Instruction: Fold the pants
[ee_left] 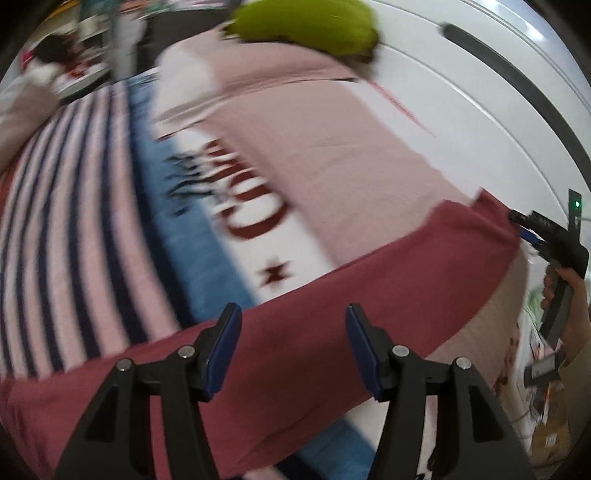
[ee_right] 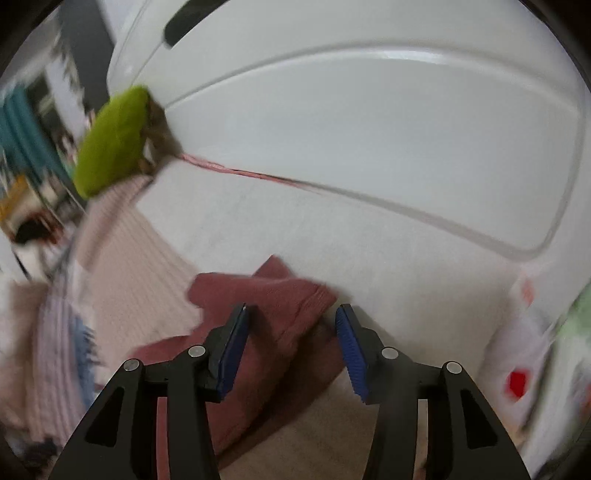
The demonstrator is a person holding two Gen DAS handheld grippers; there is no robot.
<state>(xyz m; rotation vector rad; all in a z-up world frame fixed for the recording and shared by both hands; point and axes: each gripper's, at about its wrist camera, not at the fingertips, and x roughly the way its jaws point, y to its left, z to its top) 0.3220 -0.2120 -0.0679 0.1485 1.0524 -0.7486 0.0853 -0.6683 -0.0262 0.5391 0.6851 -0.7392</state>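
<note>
The dark red pants (ee_left: 369, 291) lie in a long band across the bed, from the lower left up to the right. My left gripper (ee_left: 293, 350) hovers open above them, with nothing between its blue pads. In the right wrist view one end of the red pants (ee_right: 266, 302) lies rumpled by the white board. My right gripper (ee_right: 291, 347) stands open over that end, and the cloth lies under the jaws without being pinched. In the left wrist view the right gripper (ee_left: 524, 225) shows at the pants' far end, held by a hand (ee_left: 569, 306).
A pink blanket (ee_left: 306, 140) and a striped, printed cover (ee_left: 74, 229) lie under the pants. A green cushion (ee_left: 310, 22) sits at the bed's far end against the white headboard (ee_right: 369, 147). Cluttered items (ee_right: 524, 373) lie off the bed's right side.
</note>
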